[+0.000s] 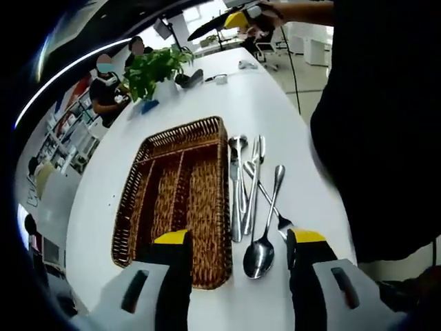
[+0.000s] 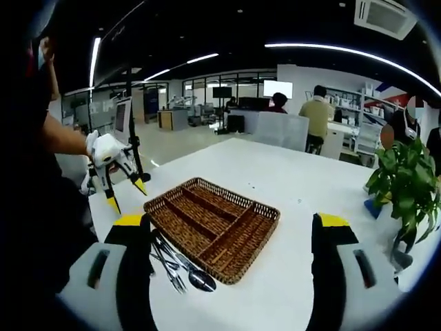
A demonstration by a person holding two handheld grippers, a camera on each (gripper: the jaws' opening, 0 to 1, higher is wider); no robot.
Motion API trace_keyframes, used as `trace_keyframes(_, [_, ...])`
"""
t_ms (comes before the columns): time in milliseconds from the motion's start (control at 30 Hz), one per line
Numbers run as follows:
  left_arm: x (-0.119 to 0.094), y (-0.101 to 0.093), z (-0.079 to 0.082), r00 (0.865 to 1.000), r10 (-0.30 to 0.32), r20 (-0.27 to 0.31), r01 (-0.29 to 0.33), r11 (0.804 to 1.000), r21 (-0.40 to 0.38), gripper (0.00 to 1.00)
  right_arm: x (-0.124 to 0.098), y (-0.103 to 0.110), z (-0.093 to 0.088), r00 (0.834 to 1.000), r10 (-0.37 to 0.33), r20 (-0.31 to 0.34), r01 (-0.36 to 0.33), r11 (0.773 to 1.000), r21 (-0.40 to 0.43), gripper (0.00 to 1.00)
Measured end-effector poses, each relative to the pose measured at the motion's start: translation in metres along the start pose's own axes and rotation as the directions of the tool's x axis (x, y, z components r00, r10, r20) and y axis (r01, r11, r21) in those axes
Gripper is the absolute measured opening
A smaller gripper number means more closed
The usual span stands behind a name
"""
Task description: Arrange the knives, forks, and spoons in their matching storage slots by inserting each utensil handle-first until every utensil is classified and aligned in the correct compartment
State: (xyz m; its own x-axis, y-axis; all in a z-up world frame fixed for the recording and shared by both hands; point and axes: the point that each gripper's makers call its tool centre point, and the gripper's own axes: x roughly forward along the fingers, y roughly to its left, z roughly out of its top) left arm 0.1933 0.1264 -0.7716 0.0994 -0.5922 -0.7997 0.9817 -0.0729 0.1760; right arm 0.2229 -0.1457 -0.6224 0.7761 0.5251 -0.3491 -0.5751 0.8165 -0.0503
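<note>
Spoons, forks and knives (image 1: 249,196) lie loose on the white table (image 1: 275,103) just beside the wicker cutlery tray (image 1: 180,196), ahead of the left gripper (image 1: 238,258), jaws spread; the right gripper (image 2: 231,265), likewise spread, faces the tray.

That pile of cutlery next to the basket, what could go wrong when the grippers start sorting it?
The spoons, forks and knives lie overlapping beside the wicker tray, so gripping one may drag or flip its neighbours. The pile sits near the white table edge by the person, so a nudged piece might slide off. The tray's slots are narrow, and a handle could catch on a divider. Both the left gripper and right gripper are open and hold nothing.
</note>
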Motion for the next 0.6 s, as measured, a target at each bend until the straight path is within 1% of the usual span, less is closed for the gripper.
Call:
trace_keyframes(67, [0.005, -0.002, -0.001, 1.000, -0.009, 0.000, 0.009, 1.000, -0.003, 0.49, -0.001, -0.001, 0.001, 1.000, -0.001, 0.003, 0.001, 1.000, 0.001, 1.00])
trace_keyframes(233, [0.015, -0.009, -0.005, 0.999, -0.043, -0.013, 0.043, 0.999, 0.007, 0.44, -0.003, -0.002, 0.001, 1.000, -0.007, 0.005, 0.007, 1.000, 0.000, 1.00])
trace_keyframes(300, [0.027, -0.012, -0.009, 0.998, -0.056, -0.024, 0.057, 0.998, 0.013, 0.38, -0.005, -0.003, 0.000, 1.000, -0.013, 0.004, 0.013, 1.000, -0.004, 1.00])
trace_keyframes(367, [0.037, -0.020, -0.015, 0.994, -0.100, -0.048, 0.101, 0.995, 0.010, 0.34, -0.005, -0.004, -0.001, 1.000, -0.015, 0.005, 0.015, 1.000, 0.004, 1.00])
trace_keyframes(400, [0.041, -0.019, -0.016, 0.995, -0.091, -0.049, 0.092, 0.996, 0.016, 0.33, -0.005, -0.003, -0.002, 1.000, -0.014, 0.003, 0.014, 1.000, 0.004, 1.00])
trace_keyframes(467, [0.048, -0.023, -0.018, 0.994, -0.103, -0.049, 0.104, 0.995, 0.014, 0.29, -0.005, -0.002, -0.003, 1.000, -0.012, 0.000, 0.012, 1.000, 0.002, 1.00])
trace_keyframes(533, [0.054, -0.025, -0.020, 0.993, -0.109, -0.048, 0.110, 0.994, 0.025, 0.28, -0.006, -0.001, -0.004, 1.000, -0.011, 0.002, 0.011, 1.000, 0.004, 1.00])
trace_keyframes(600, [0.059, -0.031, -0.022, 0.989, -0.133, -0.062, 0.136, 0.990, 0.039, 0.26, -0.008, -0.002, -0.005, 1.000, -0.013, 0.001, 0.013, 1.000, 0.006, 1.00])
